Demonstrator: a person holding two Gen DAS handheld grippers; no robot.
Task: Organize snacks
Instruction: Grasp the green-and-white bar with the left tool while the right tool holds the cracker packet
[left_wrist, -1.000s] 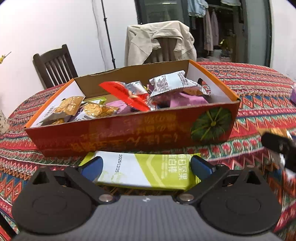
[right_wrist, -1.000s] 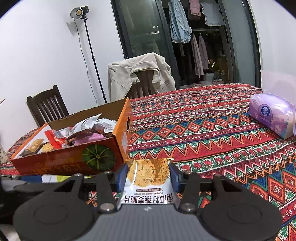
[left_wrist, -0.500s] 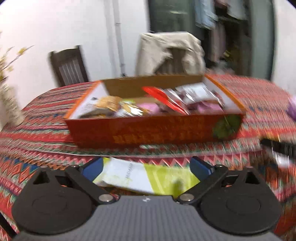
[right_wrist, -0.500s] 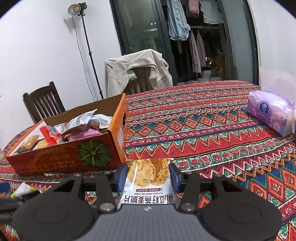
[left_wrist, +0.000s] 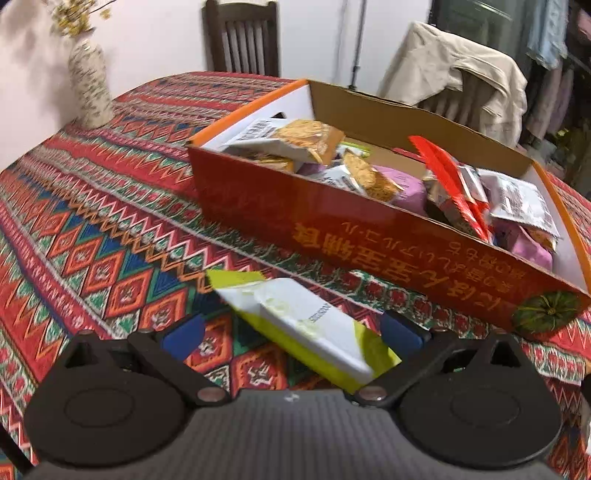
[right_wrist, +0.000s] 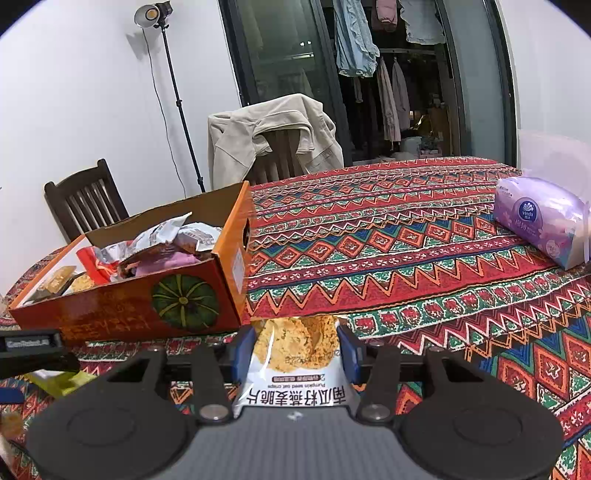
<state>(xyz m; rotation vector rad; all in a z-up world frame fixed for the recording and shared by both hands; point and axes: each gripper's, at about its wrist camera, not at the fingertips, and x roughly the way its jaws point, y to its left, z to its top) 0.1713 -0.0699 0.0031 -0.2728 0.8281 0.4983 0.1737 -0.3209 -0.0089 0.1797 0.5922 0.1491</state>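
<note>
Indoor light from a studio lamp (right_wrist: 153, 13); left view motion-blurred, right sharp, fisheye edges bowed.

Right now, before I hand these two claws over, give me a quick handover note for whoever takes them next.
Left claw: the green-and-white packet lies slantwise between its fingers, clear of the left one. I cannot tell whether it is gripped.
Right claw: shut on the oat crisp packet, just in front of the orange box.
Done: the box already holds a heap of snack packets.
Left: both of these packets are outside the box and probably go in next.
</note>
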